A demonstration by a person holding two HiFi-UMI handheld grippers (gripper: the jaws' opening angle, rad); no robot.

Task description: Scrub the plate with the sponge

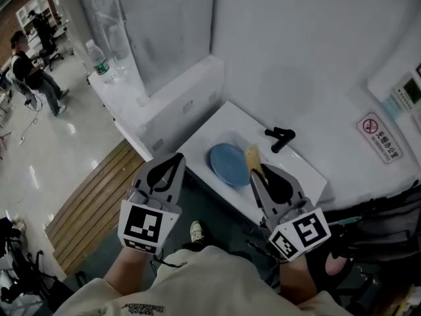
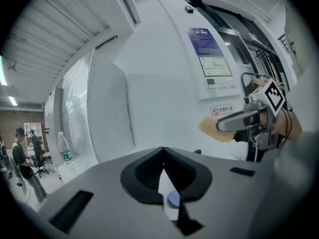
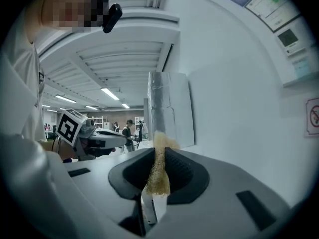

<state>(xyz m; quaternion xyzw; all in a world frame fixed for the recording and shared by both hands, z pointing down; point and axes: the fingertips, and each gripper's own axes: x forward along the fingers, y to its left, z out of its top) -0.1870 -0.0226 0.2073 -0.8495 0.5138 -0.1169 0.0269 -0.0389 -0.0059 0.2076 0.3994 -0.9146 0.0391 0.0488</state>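
Plate point(image 1: 228, 164) blue, lying flat in white sink point(image 1: 309, 171), nothing holding it; black faucet point(image 1: 281, 137) at its 1 o'clock. Right gripper point(image 1: 253, 174) at the plate's 4 o'clock, clamped on the sponge point(image 1: 253, 157), a thin tan pad pinched by one edge with the rest sticking out past the tips. Right gripper view confirms the pinch point(image 3: 158, 153), sponge point(image 3: 159, 168) squeezed narrow between the jaws. Left gripper point(image 1: 174, 158) at the plate's 9 o'clock, jaws together on nothing, same in its own view point(image 2: 163, 156). Both look short of the plate, no contact yet

Risks as I'd judge them:
- plate loose in the basin, so a scrub push likely skates or spins it unless the left gripper pins the rim
- left gripper's jaws need to part first
- sponge floppy and held at the edge, so it could fold or pull free, leaving hard gripper tips on the plate
- wide stroke toward 1 o'clock could clip the faucet
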